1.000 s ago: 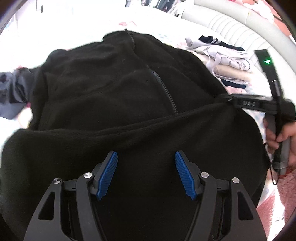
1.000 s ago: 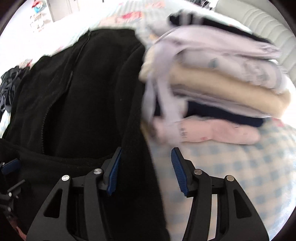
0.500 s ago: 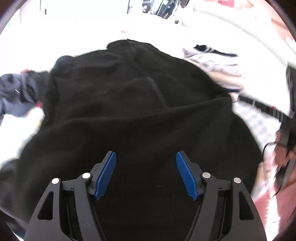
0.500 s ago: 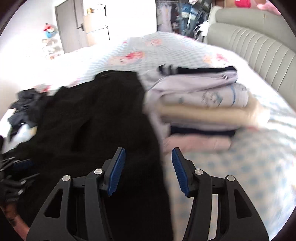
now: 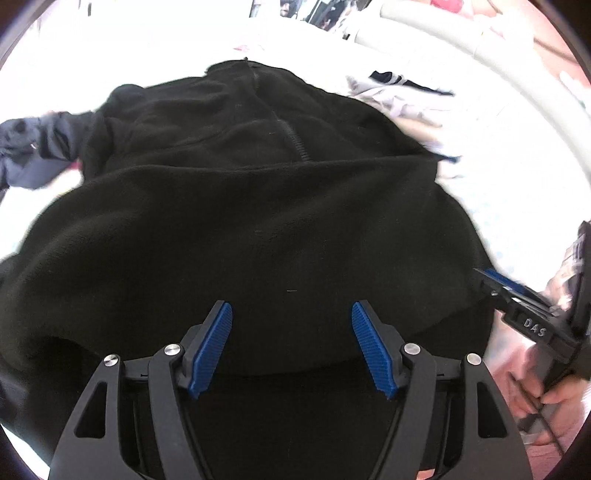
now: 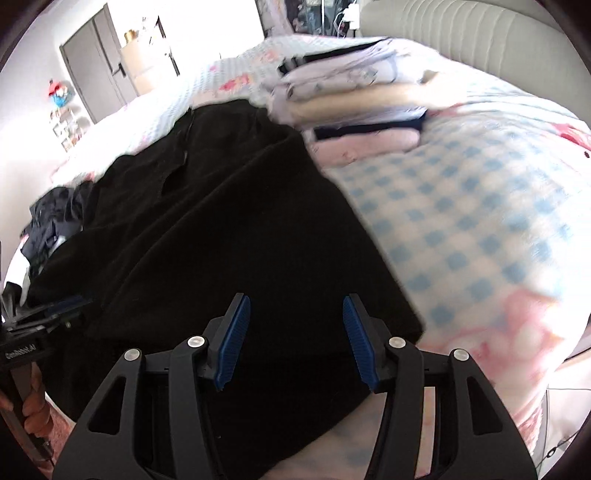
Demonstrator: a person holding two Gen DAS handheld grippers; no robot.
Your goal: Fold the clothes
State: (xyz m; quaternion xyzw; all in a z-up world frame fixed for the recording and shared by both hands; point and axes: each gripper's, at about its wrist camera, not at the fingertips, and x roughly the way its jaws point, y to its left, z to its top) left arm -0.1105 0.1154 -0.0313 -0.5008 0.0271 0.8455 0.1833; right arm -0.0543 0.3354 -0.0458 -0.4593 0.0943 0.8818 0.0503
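A black fleece jacket with a front zipper lies on the bed, its lower part folded up over the chest. My left gripper hangs open above the near fold with nothing between its fingers. My right gripper is open too, over the jacket near its right edge. In the left wrist view the right gripper shows at the jacket's right side, held by a hand. The left gripper's body appears at the left edge of the right wrist view.
A stack of folded clothes sits beyond the jacket on the blue-checked bedspread. A dark crumpled garment lies to the left. A padded grey headboard stands at the back right, a grey door far left.
Both grippers have drawn back toward the near edge of the bed, away from the fold. The right gripper has dropped from the jacket's mid right edge to its near right corner.
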